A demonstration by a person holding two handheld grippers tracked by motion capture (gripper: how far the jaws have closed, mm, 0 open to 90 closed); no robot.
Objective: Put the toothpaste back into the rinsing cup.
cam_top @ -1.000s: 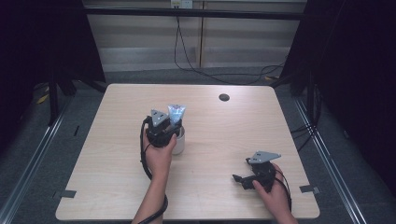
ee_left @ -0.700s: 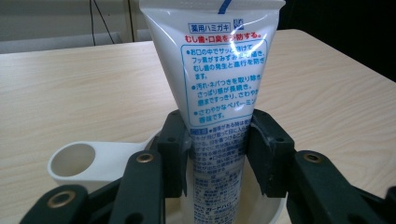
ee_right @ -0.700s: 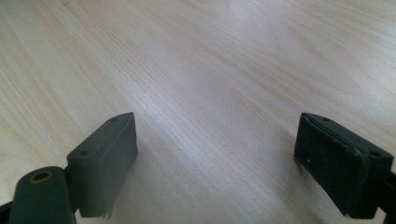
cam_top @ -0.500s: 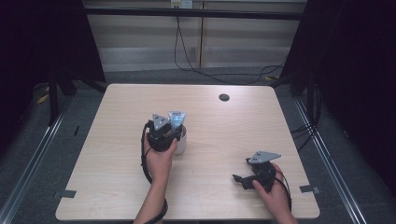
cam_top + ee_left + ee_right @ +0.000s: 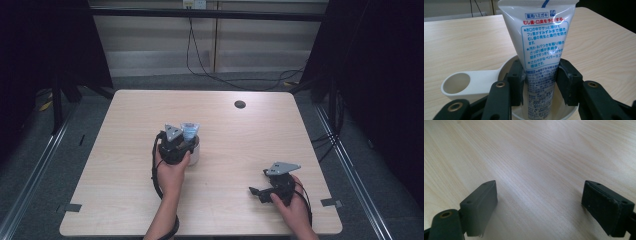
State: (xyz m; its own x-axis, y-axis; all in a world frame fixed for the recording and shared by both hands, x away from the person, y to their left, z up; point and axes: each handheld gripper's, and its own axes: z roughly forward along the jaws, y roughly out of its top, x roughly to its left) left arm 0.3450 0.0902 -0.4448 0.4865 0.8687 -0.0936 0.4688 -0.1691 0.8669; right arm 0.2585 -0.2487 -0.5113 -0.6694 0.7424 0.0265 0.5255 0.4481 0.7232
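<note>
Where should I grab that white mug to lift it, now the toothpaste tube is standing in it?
Probably by the handle, coming in from the side it sticks out on. It is a flat tab with a hole, clear of the tube. The left gripper is clamped on the tube over the mug mouth.

Light wood-grain table with rounded corners, a small dark round grommet near its far edge. Grey carpeted floor all round, metal rails running along both sides, tape marks by the near corners. Pale panelled back wall with black cables hanging to the floor; black curtains flank both sides.
</note>
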